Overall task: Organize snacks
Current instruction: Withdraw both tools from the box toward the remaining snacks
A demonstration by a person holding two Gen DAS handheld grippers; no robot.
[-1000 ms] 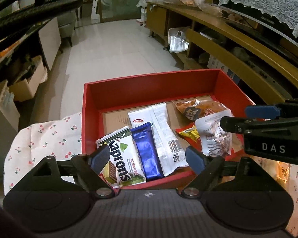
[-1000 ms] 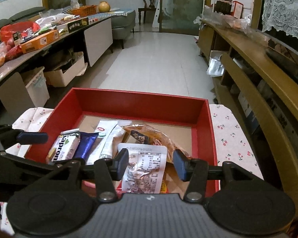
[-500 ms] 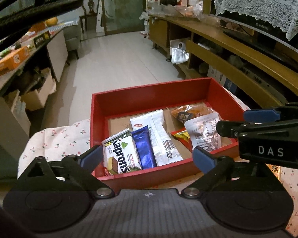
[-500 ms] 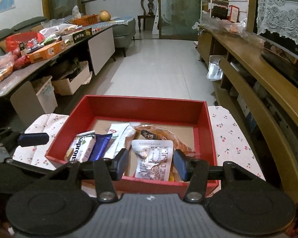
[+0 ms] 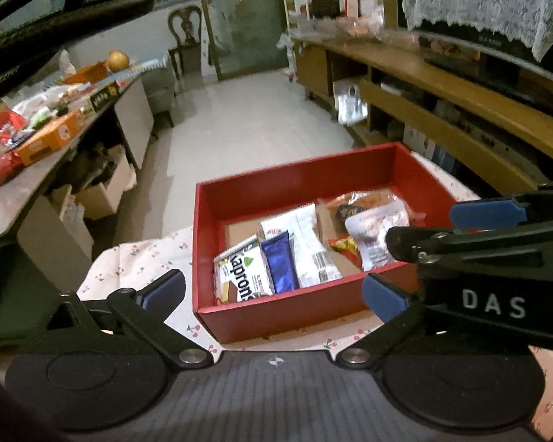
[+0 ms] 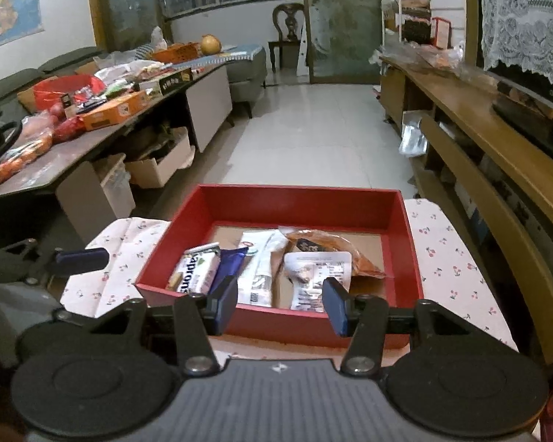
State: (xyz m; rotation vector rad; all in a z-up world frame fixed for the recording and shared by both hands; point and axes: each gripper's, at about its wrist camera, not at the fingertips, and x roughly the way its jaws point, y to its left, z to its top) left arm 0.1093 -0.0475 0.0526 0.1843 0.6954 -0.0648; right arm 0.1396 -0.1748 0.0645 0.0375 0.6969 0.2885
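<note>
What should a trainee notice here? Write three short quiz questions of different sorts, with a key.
1. True or false: the blue foil snack bar lies inside the red cardboard box.
2. Which wrapper lies immediately left of that bar? A) green-and-white Kaprons wafer pack B) orange crinkled pouch C) a green bottle
3. Fill in: the left gripper and the right gripper both hold ____.

Key: 1 true; 2 A; 3 nothing, with both grippers' jaws apart.

Red box (image 6: pixel 306 206), cherry-print cloth (image 6: pixel 446 258), seemingly blue wrapper (image 5: pixel 280 261)
</note>
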